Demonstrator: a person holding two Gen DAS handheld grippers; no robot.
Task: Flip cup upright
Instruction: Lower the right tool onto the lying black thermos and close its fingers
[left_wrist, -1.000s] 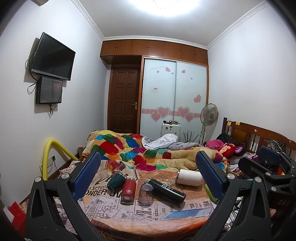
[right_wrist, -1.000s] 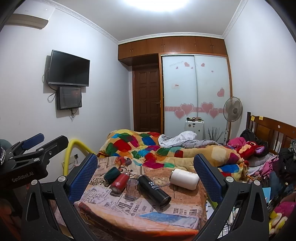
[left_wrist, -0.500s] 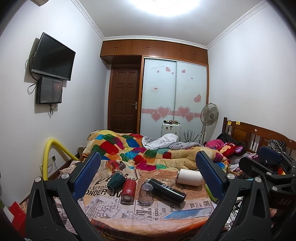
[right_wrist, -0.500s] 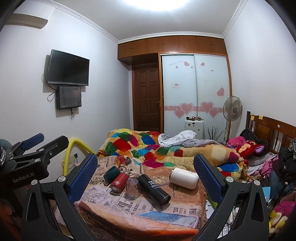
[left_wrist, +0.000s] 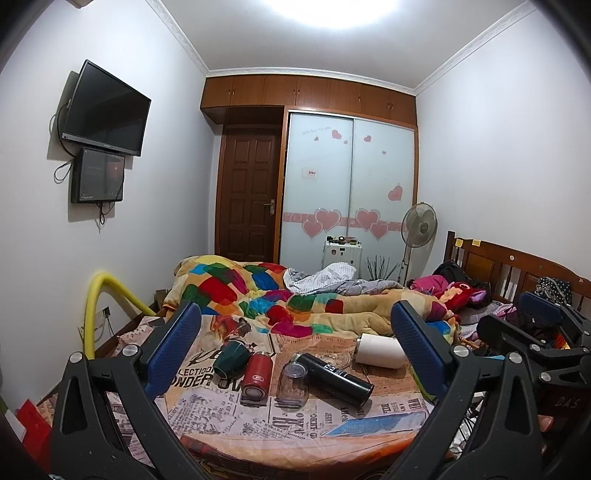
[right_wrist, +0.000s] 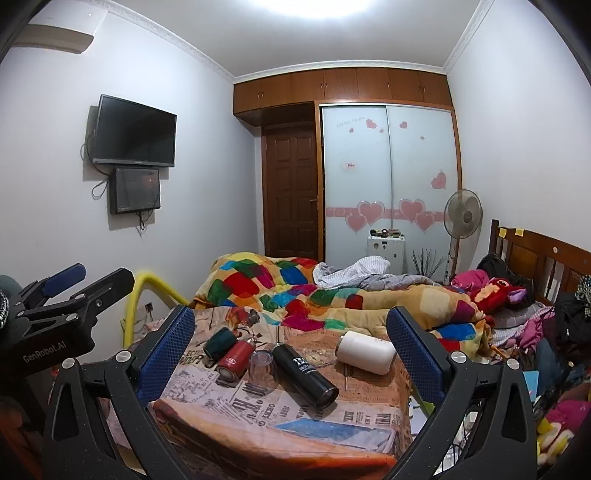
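Several cups and flasks lie on a newspaper-print cloth (left_wrist: 288, 417) on the bed. A clear glass cup (left_wrist: 293, 382) stands upside down in the middle; it also shows in the right wrist view (right_wrist: 262, 371). Beside it lie a dark green cup (left_wrist: 231, 360), a red flask (left_wrist: 255, 378), a black flask (left_wrist: 334, 376) and a white cup (left_wrist: 380, 350). My left gripper (left_wrist: 295, 343) is open and empty, held back from them. My right gripper (right_wrist: 291, 339) is open and empty, also short of them.
A colourful quilt (left_wrist: 280, 295) is heaped behind the cups. A yellow rail (left_wrist: 99, 302) rises at the bed's left. A wooden headboard (left_wrist: 517, 269) and piled clothes are at right. A fan (left_wrist: 419, 225) and wardrobe stand at the back.
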